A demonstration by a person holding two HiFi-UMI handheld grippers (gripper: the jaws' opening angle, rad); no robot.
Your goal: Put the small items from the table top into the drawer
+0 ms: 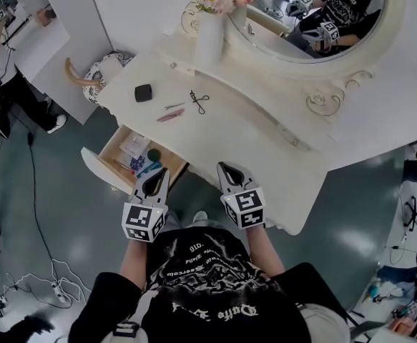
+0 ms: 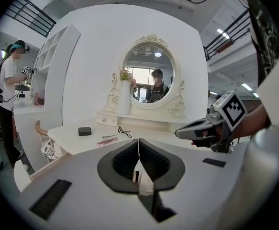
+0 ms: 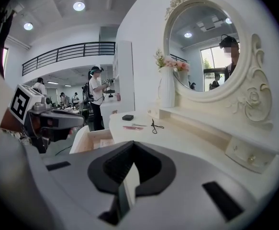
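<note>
Both tools, left (image 1: 155,181) and right (image 1: 229,174), have their jaws together, empty. Ahead of them on the worktop (image 1: 251,120), past the drawer (image 1: 94,164), lie a black case (image 1: 143,93), pink tweezers (image 1: 170,115) and an eyelash curler (image 1: 199,101). All are probably light, thin and slippery, so pinch each across its middle.

White vanity (image 1: 254,131) w/ oval mirror (image 1: 315,16), glossy grey floor (image 1: 65,213), ceiling spotlights (image 3: 79,5).

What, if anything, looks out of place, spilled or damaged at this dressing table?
Nothing stands out. The drawer is pulled open, as the task needs. The black case, tweezers, pink tool and eyelash curler lie flat and apart on the table top, and the vase stands upright. No spill or damage shows.
</note>
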